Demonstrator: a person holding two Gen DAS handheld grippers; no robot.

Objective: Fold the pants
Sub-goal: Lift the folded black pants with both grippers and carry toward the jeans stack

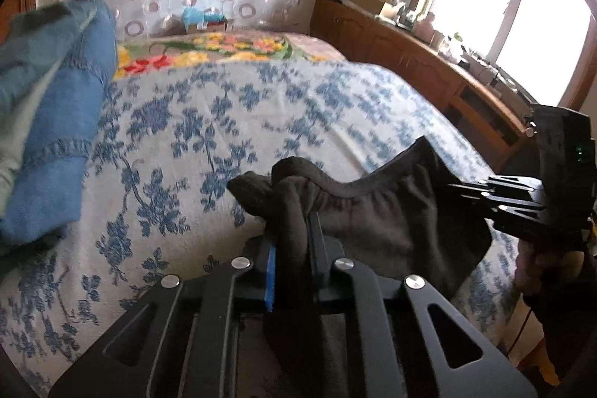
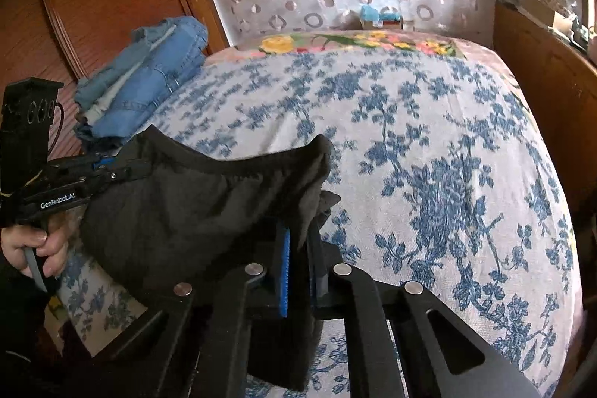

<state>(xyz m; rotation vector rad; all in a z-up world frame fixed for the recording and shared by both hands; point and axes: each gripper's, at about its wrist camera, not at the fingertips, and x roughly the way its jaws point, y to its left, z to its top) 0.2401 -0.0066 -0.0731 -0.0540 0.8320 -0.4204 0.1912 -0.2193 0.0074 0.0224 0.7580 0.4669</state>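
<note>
While both grippers pinch the elastic waistband of the dark pants (image 1: 373, 211), the left gripper (image 1: 294, 245) and right gripper (image 2: 298, 241) stretch it sideways between them above the bed (image 2: 429, 137), level with each other, legs hanging toward the near edge.

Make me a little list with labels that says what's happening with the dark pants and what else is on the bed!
pants: dark pants, held up by the waistband above the bed
left gripper: jaws shut on the pants
right gripper: jaws shut on the pants
waistband: stretched between the two grippers, sagging in the middle
bed: white cover with blue flowers
jeans: blue pile at the bed's left side
folding: not started, pants bunched
</note>
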